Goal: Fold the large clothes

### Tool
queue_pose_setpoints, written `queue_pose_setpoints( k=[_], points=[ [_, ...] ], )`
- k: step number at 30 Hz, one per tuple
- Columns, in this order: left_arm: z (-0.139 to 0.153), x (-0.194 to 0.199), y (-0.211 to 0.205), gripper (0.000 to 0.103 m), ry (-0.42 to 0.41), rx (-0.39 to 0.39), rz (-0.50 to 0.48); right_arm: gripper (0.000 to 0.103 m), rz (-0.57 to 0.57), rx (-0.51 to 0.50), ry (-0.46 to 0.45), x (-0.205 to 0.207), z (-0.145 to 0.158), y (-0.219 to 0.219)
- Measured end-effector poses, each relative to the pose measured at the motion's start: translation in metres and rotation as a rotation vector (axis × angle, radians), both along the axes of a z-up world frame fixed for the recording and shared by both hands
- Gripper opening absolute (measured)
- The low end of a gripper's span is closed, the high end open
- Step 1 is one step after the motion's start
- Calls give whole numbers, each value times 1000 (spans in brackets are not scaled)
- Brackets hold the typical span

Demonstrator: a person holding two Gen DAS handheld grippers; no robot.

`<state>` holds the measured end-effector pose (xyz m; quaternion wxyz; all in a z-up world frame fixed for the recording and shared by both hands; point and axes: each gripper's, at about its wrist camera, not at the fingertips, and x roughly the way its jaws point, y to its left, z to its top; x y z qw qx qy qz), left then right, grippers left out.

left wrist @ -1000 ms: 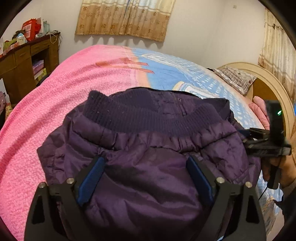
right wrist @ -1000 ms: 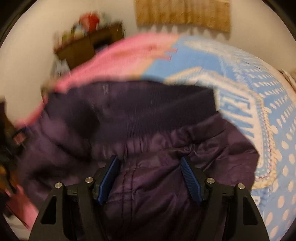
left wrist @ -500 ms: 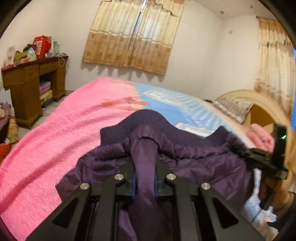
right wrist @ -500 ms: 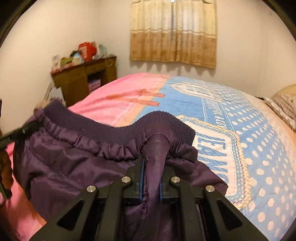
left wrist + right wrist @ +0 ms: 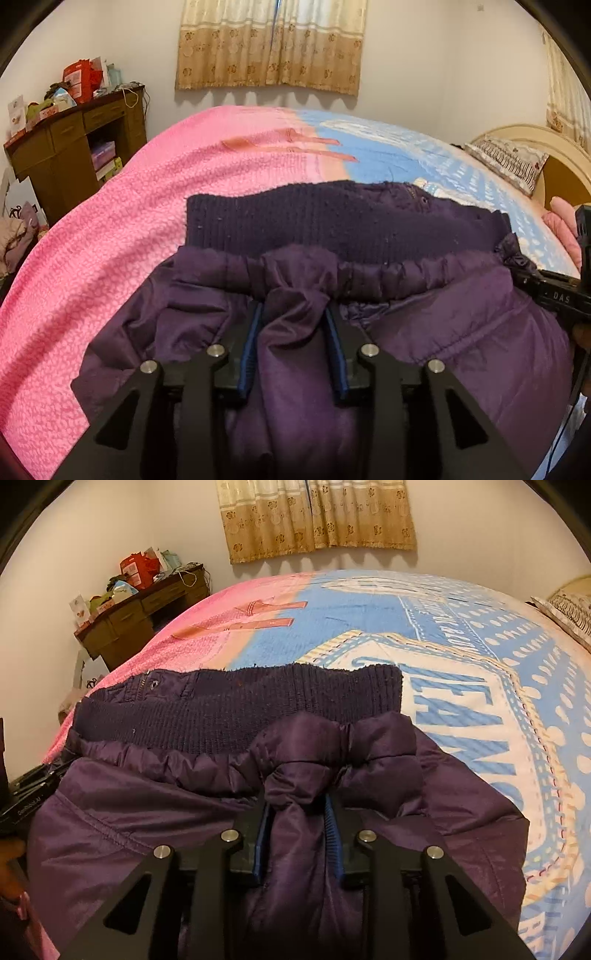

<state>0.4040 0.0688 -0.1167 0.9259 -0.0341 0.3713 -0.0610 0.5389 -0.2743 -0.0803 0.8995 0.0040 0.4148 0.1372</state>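
Left tongs (image 5: 293,343) and right tongs (image 5: 297,829), jaws just eased apart, each pinch the dark purple quilted nylon jacket (image 5: 461,332) (ribbed hem uppermost) on the pink-and-blue bed (image 5: 110,236).

Matte black two-finger left gripper (image 5: 293,347) and matching right gripper (image 5: 297,832): blue ribbed pads (image 5: 246,354), silver round screws (image 5: 216,350), triangular cut-outs in the frames.

My left gripper (image 5: 293,339) fills the bottom centre of its view, angled downward, jaws just eased apart but still pinching a bunched fold between the blue pads (image 5: 248,354). My right gripper (image 5: 297,830) sits likewise at bottom centre, jaws also just eased, fold still caught.
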Motion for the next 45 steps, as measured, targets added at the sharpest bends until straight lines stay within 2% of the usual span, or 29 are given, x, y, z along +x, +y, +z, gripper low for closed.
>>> queue_pose_setpoints(
  k=[7, 10, 12, 13, 14, 15, 16, 17, 18, 19, 21, 23, 25, 26, 27, 28, 29, 30, 32, 34, 35, 38, 45],
  points=[
    [-1, 1, -7, 41, -1, 37, 12, 28, -4, -22, -12, -1, -3, 1],
    [2, 0, -7, 42, 10, 27, 17, 29, -9, -41, -23, -2, -2, 4],
    [12, -4, -4, 44, 27, -2, 37, 33, 1, -41, -6, -2, 3, 3],
    [21, -9, -2, 47, 25, -21, 64, 40, -8, -41, 11, -3, 8, 0],
    [30, -17, 1, 59, 10, -43, 103, 48, -39, -38, 17, -8, 16, -2],
    [43, -28, 3, 75, -25, -78, 130, 52, -76, -17, -3, -16, 26, -6],
    [58, -43, 3, 83, -96, -123, 133, 60, -135, 19, -60, -30, 41, -10],
    [69, -53, 0, 96, -158, -141, 130, 67, -173, 34, -104, -39, 52, -9],
    [81, -63, -10, 103, -214, -131, 137, 70, -203, 47, -148, -49, 62, -5],
    [86, -65, -18, 103, -234, -121, 127, 74, -193, 78, -184, -59, 72, 5],
    [88, -61, -44, 103, -237, -64, 73, 77, -115, 129, -205, -68, 78, 27],
    [78, -47, -70, 103, -209, 23, 56, 77, -61, 91, -185, -67, 71, 55],
    [61, -32, -79, 103, -173, 64, 85, 76, -114, -13, -176, -59, 52, 65],
    [51, -23, -80, 103, -142, 98, 106, 76, -127, -16, -152, -53, 42, 62],
    [38, -13, -77, 103, -86, 100, 122, 76, -155, 17, -105, -47, 27, 53],
    [24, -4, -70, 103, -18, 49, 137, 76, -173, 75, -93, -46, 21, 44],
    [19, -4, -65, 103, -14, 29, 154, 76, -177, 106, -107, -48, 17, 41],
    [14, -3, -65, 103, -20, 40, 186, 76, -177, 101, -122, -49, 16, 41],
    [7, 0, -79, 103, -5, 122, 208, 78, -173, 19, -144, -50, 12, 54],
    [2, 0, -91, 103, -11, 188, 220, 80, -171, -11, -144, -49, 8, 60],
    [2, 0, -90, 103, -13, 186, 227, 81, -167, -12, -138, -47, 6, 61],
    [-2, 2, -77, 103, 7, 105, 227, 83, -159, -2, -128, -45, 4, 57],
    [5, -5, -75, 103, -4, 78, 200, 84, -162, -18, -130, -43, 1, 57]
  ],
)
